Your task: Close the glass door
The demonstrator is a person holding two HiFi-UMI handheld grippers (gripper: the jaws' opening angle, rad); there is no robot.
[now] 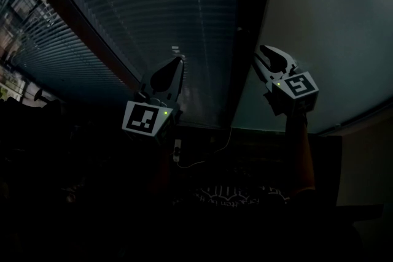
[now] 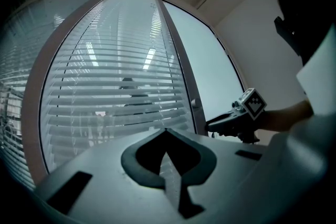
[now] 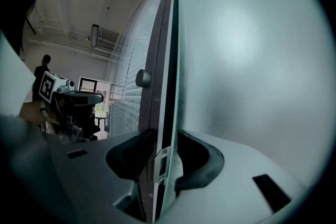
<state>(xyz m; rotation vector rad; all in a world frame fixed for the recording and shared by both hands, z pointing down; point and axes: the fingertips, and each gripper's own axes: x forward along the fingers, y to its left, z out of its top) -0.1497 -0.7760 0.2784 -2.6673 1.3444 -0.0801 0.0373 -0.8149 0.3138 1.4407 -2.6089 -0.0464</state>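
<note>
My right gripper (image 3: pixel 165 136) straddles the dark-framed frosted glass door (image 3: pixel 247 60), its jaws spread wide and clamped on the door's edge by the metal latch plate (image 3: pixel 161 161). A round knob (image 3: pixel 143 78) sits at 11 o'clock. My left gripper (image 2: pixel 167 131), at 9 o'clock of the right, faces the slatted blinds (image 2: pixel 115 86), jaws together on nothing.

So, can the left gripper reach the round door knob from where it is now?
Probably yes. The knob sits just right of the left gripper, with nothing between them; its jaws are shut, though, so they must open first.
</note>
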